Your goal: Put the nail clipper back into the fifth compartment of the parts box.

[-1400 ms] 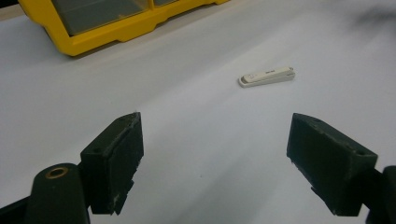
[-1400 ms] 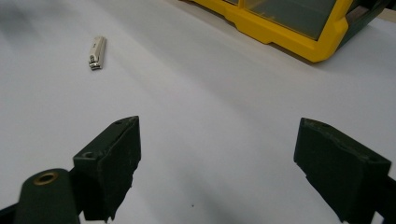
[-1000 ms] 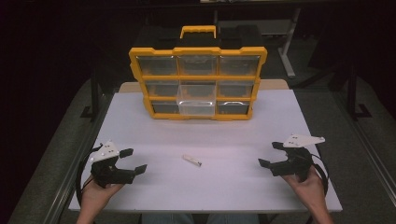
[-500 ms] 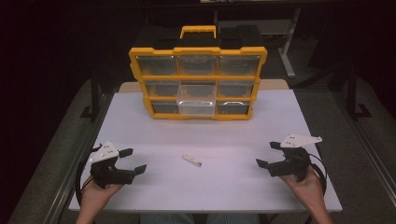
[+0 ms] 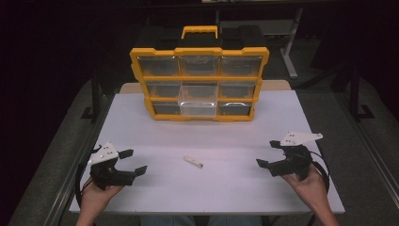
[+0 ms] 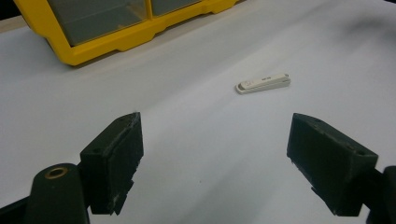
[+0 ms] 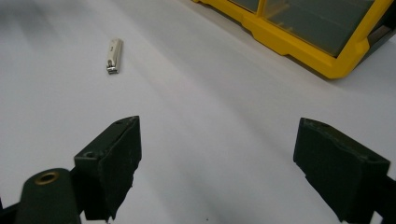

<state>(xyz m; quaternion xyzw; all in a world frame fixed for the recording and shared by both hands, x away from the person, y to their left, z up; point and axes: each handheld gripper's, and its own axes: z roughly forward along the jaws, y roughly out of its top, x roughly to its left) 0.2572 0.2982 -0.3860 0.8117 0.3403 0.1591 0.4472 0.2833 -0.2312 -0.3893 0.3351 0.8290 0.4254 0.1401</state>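
Grippers sit low at either side of the table [image 5: 226,136], each held in a hand near the front edge. Left gripper [image 5: 133,161] has its jaws spread wide with nothing between them; its own view shows bare white tabletop in the gap [image 6: 215,163]. Right gripper [image 5: 269,154] is likewise wide open and empty [image 7: 217,163], its jaws pointing inward toward the middle of the table.

Between the two, lying flat on the white surface and well apart from both, is a small pale clipper [image 5: 193,162]. From the left gripper it shows ahead and to the right of the jaws [image 6: 263,83]; from the right gripper it shows ahead and to the left [image 7: 114,55], with a metal end turned toward that camera.

At the far side of the table stands a yellow organizer [image 5: 200,52] with a handle on top and clear-fronted drawers in three rows. One clear drawer [image 5: 197,106] in the bottom middle sticks out from the frame. Neither gripper touches the organizer.
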